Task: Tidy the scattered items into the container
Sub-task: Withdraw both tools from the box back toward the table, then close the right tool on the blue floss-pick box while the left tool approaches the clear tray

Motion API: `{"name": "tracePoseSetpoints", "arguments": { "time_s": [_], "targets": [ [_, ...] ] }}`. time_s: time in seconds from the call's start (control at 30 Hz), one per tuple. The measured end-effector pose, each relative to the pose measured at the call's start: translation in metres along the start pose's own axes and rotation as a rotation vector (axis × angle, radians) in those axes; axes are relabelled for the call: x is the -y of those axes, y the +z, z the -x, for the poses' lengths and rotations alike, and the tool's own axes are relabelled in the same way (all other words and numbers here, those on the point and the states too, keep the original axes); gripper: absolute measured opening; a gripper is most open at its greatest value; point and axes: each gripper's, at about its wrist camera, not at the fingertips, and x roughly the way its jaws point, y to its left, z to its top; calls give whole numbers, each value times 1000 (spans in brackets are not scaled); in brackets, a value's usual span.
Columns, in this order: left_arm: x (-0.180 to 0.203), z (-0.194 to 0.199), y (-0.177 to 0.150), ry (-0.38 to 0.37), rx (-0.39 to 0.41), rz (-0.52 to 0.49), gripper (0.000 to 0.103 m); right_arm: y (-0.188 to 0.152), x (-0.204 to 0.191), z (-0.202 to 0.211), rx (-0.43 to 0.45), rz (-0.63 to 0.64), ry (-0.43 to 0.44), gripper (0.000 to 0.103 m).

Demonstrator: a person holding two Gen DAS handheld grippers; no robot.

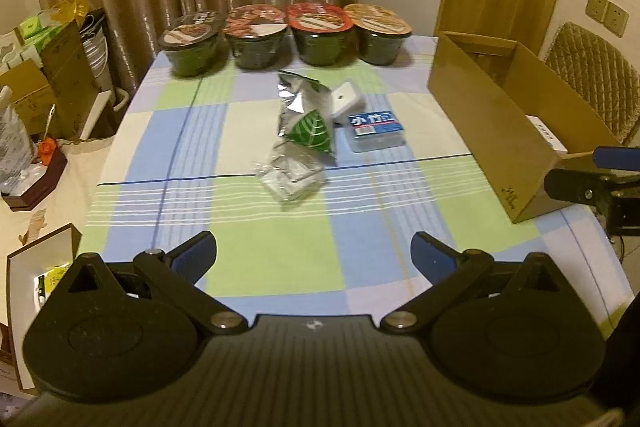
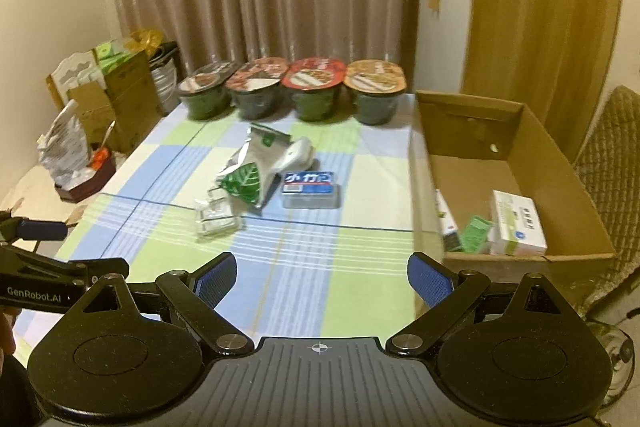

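Note:
On the checked tablecloth lie a silver pouch with a green leaf (image 1: 308,115) (image 2: 248,175), a clear plastic packet (image 1: 290,175) (image 2: 216,217), a white device (image 1: 346,99) (image 2: 298,153) and a blue-labelled clear box (image 1: 376,131) (image 2: 310,189). The cardboard box (image 1: 496,131) (image 2: 520,163) stands at the table's right side and holds a white carton (image 2: 518,229) and green packets (image 2: 472,233). My left gripper (image 1: 314,253) hovers open, short of the scattered items. My right gripper (image 2: 322,277) is open too, near the box's front left corner. Both are empty.
Four lidded noodle bowls (image 1: 284,35) (image 2: 292,91) line the table's far edge before a curtain. Cartons and bags (image 1: 48,67) (image 2: 100,107) crowd the left side. A padded chair (image 1: 592,83) (image 2: 612,163) stands behind the box. Each gripper shows in the other's view.

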Motion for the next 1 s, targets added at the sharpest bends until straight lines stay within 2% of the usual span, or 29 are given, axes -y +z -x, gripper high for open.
{"name": "tracePoseSetpoints", "arguments": {
  "time_s": [0.2, 0.37, 0.6, 0.7, 1.0],
  "targets": [
    [-18, -17, 3, -17, 0, -48, 102, 5, -11, -23, -27, 39, 22, 97],
    [-28, -43, 9, -61, -9, -89, 102, 11, -12, -51, -54, 60, 35, 97],
    [-37, -92, 21, -85, -26, -186, 102, 22, -11, -100, -78, 83, 56, 97],
    [-45, -115, 27, -96, -31, -197, 102, 27, -10, -123, -89, 92, 61, 97],
    [-54, -176, 41, -149, -30, -271, 102, 41, 0, -192, -108, 71, 36, 97]
  ]
}}
